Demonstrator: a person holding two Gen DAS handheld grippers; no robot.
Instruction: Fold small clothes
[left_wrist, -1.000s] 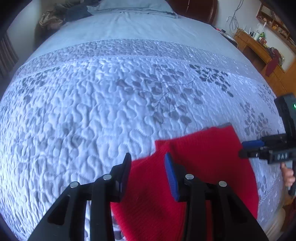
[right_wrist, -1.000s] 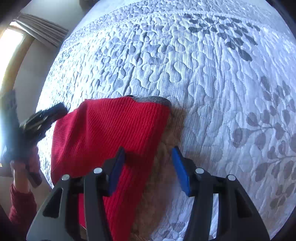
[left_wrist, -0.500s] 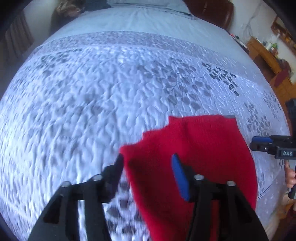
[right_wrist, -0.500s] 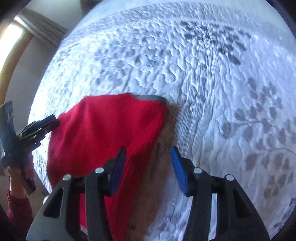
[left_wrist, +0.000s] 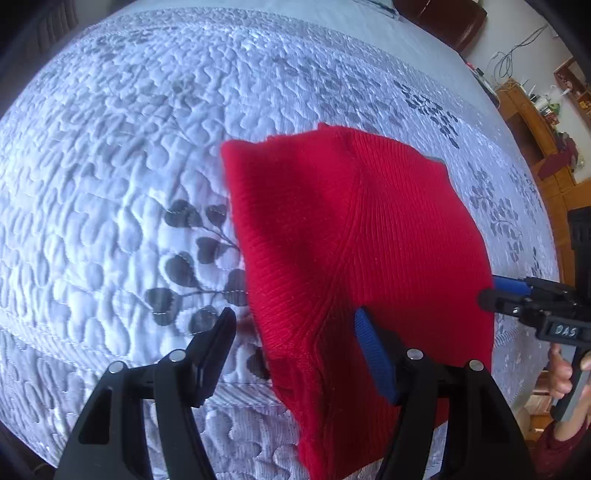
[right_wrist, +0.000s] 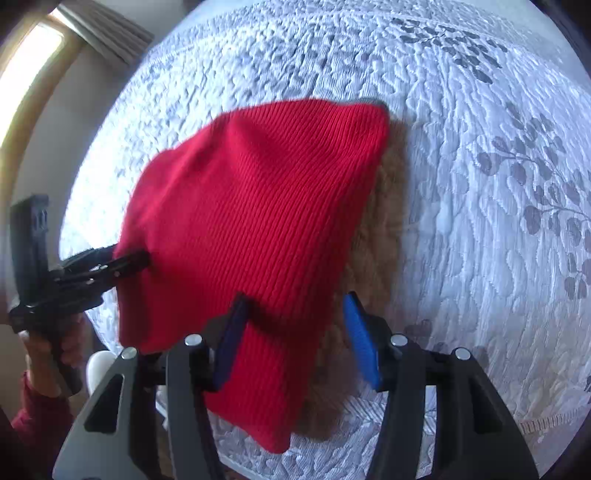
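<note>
A red ribbed knit garment (left_wrist: 354, 240) lies on the quilted bed near its front edge, with a grey trim at its far corner; it also shows in the right wrist view (right_wrist: 255, 221). My left gripper (left_wrist: 295, 332) is open, its jaws wide apart astride the garment's near left edge. My right gripper (right_wrist: 295, 332) is open too, its jaws astride the garment's near right edge. Each gripper shows in the other's view, the right one (left_wrist: 517, 295) at the garment's right side and the left one (right_wrist: 110, 266) at its left side.
The bed has a white quilt (left_wrist: 129, 166) with grey leaf prints. A dark headboard (left_wrist: 443, 18) is at the far end. Wooden furniture (left_wrist: 535, 122) with clutter stands to the right. A window with a curtain (right_wrist: 55, 55) is on the left.
Both grippers have come lower and closer to the garment, so it fills more of each view. The left gripper's jaws have opened wider and now straddle the garment's edge.
</note>
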